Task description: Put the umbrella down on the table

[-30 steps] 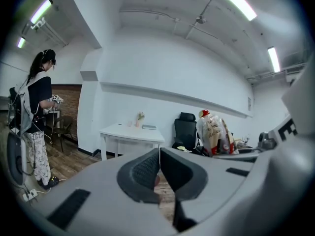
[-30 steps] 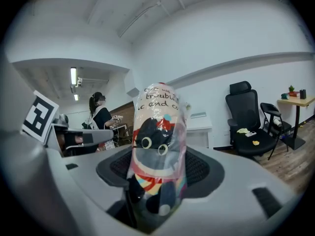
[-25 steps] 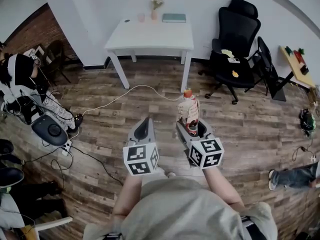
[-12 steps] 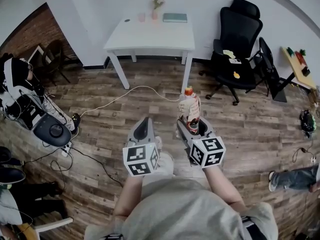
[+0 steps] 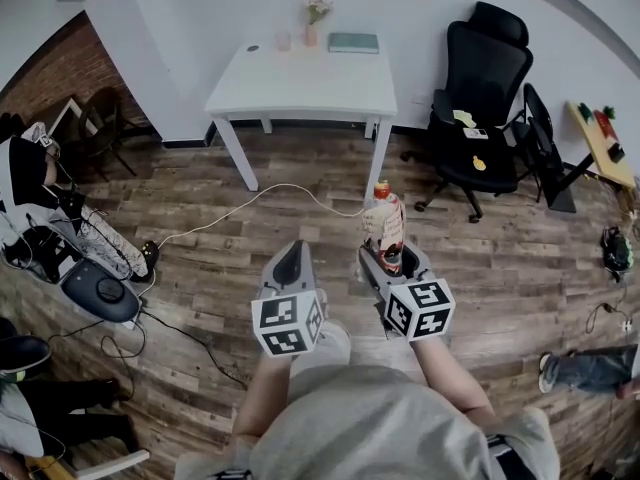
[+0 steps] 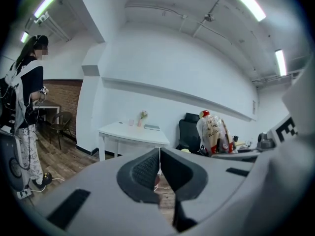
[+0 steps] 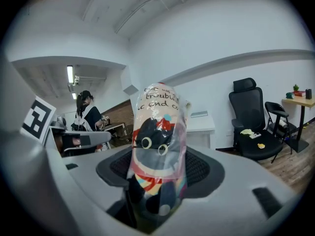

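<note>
**A:** Fingers point(image 7: 203, 167) of the right gripper point(image 5: 386, 255), what've they got?

**B:** Clamped on the folded umbrella in its clear plastic sleeve, cartoon print, red tip point(image 5: 383, 220). Dark pads press it from both sides, low on the bundle. Rest sticks up & fwd out of the jaws, roughly upright.

**A:** And the left gripper point(image 5: 289, 264)?

**B:** Closed, nothing btwn. In its own view the two ribbed fingers point(image 6: 143, 172) meet w/ just a hairline seam.

**A:** So where's the umbrella vs. the white rectangular table point(image 5: 300, 83)?

**B:** Well apart. It's up in the air over the brown wood-plank floor point(image 5: 220, 233), out in front of the wearer's chest. Table stands further ahead, against the white wall point(image 5: 200, 18).

**A:** Anything on the tabletop?

**B:** Far edge only: small vase w/ pale flowers point(image 5: 312, 20), pinkish cup point(image 5: 284, 39) just beside it, flat teal book point(image 5: 353, 42) to the right. Small dark thing near the back left corner, can't tell what.

**A:** Around it?

**B:** Black high-back office chair point(image 5: 482, 93) right of the table, w/ a few yellow bits on the seat. White cable point(image 5: 262, 184) snakes over the floor from near the table legs toward the left. Another person in black & white clothes point(image 5: 35, 193) is off at the left, near the brick wall point(image 5: 60, 68).

**A:** Grippers level?

**B:** Approx side by side, marker cubes toward the wearer, jaws pointing at the table.
</note>
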`<state>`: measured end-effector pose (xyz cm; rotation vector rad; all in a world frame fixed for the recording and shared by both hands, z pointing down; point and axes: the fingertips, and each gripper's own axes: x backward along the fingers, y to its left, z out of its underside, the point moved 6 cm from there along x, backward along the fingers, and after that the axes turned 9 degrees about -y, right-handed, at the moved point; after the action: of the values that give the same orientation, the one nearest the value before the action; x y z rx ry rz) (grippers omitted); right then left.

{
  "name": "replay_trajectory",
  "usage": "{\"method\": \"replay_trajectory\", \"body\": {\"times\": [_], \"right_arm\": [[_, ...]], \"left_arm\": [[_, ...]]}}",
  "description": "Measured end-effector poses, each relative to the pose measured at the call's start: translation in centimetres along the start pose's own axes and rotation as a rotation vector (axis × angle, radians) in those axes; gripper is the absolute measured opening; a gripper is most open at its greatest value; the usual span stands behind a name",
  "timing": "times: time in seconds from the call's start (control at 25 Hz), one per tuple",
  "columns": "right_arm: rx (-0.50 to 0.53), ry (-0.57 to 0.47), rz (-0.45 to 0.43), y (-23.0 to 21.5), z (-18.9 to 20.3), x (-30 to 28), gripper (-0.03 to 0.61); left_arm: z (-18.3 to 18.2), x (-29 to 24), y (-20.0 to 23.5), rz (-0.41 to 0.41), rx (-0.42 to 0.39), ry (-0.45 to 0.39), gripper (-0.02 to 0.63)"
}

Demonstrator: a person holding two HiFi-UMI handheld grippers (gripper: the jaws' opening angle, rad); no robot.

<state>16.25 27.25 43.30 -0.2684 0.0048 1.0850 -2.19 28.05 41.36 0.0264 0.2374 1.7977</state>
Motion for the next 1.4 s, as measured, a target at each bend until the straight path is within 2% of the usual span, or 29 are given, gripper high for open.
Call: {"method": "replay_trajectory", "body": {"times": [0.76, 1.4], "right_arm": [[-0.020, -0.011, 0.002, -3.0, -4.7, -18.2, 0.270], [-0.026, -0.013, 0.045, -4.6, -6.1, -30.4, 0.270]], "left_arm": [[-5.2, -17.0, 8.4, 0.043, 0.007, -0.029, 0.009], [-6.9, -28.1, 15.1, 0.094, 0.003, -0.010, 0.009]]}}
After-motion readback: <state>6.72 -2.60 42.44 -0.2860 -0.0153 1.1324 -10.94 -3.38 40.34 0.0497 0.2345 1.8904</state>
